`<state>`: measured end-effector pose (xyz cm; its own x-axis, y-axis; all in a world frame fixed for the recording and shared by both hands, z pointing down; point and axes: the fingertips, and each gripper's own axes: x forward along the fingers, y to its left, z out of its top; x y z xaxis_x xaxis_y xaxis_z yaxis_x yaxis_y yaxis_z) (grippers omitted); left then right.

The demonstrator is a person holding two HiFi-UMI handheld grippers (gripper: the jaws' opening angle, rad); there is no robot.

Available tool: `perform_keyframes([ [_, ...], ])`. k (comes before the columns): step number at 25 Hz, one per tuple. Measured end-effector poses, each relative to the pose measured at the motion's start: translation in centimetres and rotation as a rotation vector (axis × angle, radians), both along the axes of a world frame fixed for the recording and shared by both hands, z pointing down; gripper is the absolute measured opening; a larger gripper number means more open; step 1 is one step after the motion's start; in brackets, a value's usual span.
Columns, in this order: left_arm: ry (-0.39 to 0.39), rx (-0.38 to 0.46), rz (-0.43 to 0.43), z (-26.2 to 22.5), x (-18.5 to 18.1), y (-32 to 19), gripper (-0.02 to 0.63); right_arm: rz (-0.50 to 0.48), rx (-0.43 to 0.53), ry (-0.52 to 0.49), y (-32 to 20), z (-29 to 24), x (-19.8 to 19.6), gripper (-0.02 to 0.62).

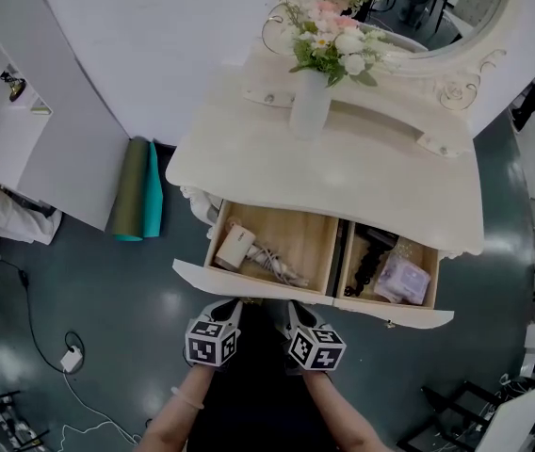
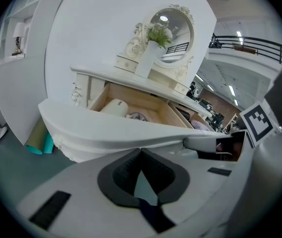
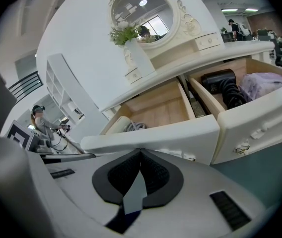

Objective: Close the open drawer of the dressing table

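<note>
- Drawer of dressing table open; neighbouring drawer open too.
- Left gripper, right gripper: jaws pressed together, empty, at first drawer's front.

Two open drawers. Two claws: left claw, right claw. One vase of flowers. One round mirror. One white hair dryer. Two rolled mats.

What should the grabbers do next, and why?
Probably push the left gripper and right gripper, both shut, forward against the left drawer front: that drawer stands pulled out, and both tips sit right at it.
</note>
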<state>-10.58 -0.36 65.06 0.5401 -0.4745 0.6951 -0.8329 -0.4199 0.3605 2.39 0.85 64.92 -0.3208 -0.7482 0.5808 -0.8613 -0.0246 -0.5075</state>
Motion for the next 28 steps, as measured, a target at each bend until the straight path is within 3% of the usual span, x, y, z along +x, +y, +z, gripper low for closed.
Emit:
perform_keyframes([
  [28, 0.034, 0.005, 0.023, -0.2, 0.8, -1.7, 0.017, 0.028, 0.003, 0.038, -1.1, 0.1, 0.5, 0.026],
])
